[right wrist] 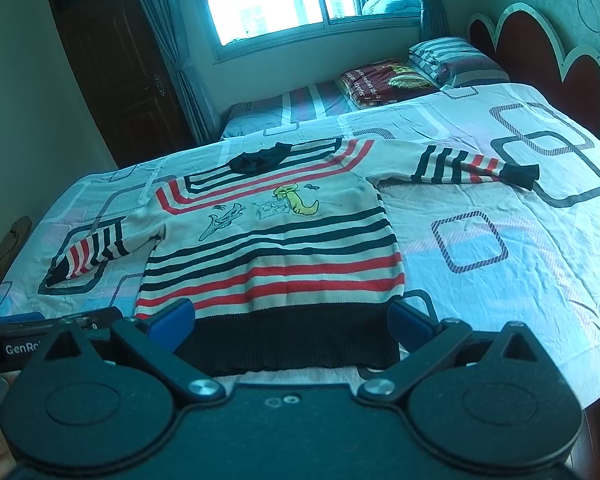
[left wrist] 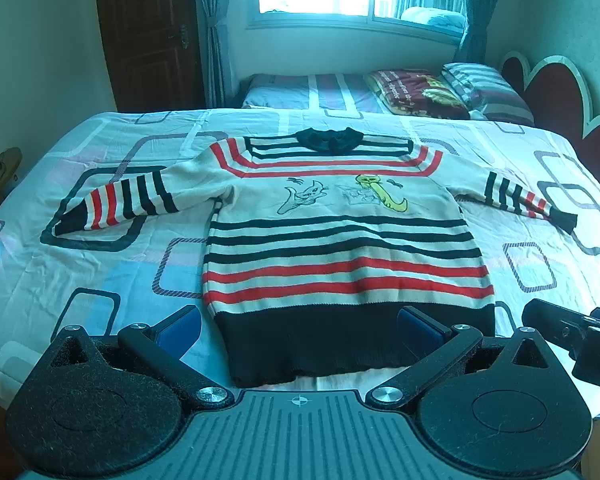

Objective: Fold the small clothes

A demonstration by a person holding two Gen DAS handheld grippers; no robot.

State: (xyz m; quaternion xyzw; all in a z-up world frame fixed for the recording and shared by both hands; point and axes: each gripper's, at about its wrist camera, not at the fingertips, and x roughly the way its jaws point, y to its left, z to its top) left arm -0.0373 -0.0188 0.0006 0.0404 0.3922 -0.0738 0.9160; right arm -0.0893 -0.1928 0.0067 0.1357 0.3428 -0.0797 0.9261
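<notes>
Both my claws gape wide, left claw [left wrist: 298, 326] and right claw [right wrist: 292, 318], over the hem at 6 o'clock. Sweater [left wrist: 340, 216] lies flat on the bed [left wrist: 120, 248], collar toward 12.

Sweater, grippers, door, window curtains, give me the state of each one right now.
Sweater: spread flat, unfolded, sleeves out.
Left gripper: open, above the hem.
Right gripper: open, above the hem.
Door: closed.
Curtains: drawn aside.

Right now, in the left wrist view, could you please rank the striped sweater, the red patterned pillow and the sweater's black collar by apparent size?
1. Striped sweater, by far the largest.
2. Red patterned pillow.
3. Black collar, smallest.

The pillow lies farther from the camera than the collar, so it only looks modestly bigger here.
</notes>
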